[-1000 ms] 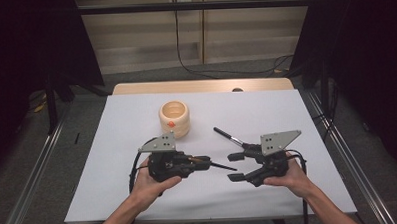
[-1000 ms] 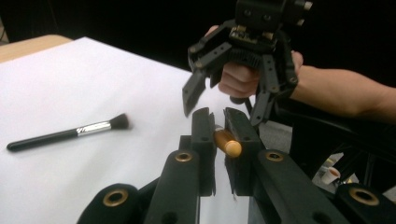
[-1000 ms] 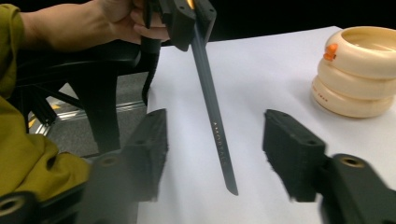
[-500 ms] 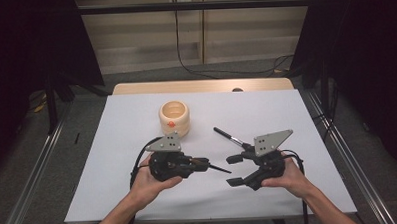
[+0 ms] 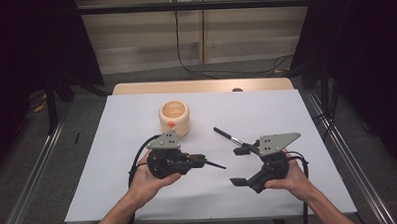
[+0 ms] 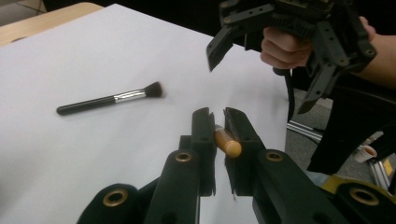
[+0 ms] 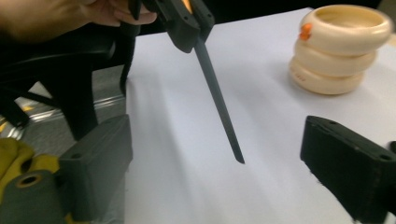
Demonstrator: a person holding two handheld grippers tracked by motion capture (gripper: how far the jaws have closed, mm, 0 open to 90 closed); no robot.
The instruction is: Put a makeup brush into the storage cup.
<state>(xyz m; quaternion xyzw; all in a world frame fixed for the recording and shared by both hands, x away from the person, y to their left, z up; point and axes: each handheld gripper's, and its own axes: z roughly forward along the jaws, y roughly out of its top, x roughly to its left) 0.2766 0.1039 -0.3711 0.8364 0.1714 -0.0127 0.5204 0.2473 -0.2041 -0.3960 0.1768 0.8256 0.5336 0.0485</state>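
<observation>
While we hold it: the thin tool (image 7: 219,100) sits clamped in our left gripper (image 5: 200,159), low over the white worktop (image 5: 286,109) near its front edge.
Look of the tool: a slim dark shaft tapering to a point, with a tan, rounded butt end (image 6: 227,142) poking out behind the jaws in the left gripper view.
Left gripper: closed tight on the tool, jaws nearly together, tip aimed across at our right hand.
Right gripper (image 5: 242,165): jaws spread wide, having just been opening, with nothing pressed between them; the tool's tip hangs in the gap ahead of them, clear of both pads.
Brush (image 5: 228,136): a black-handled makeup brush with a silver collar lies flat on the worktop, just beyond the right gripper.
Ringed pot (image 5: 174,118): cream-coloured, with an orange dot on its side, stands upright farther back, behind the left gripper.
In the way: we see only bare worktop between the two grippers.
</observation>
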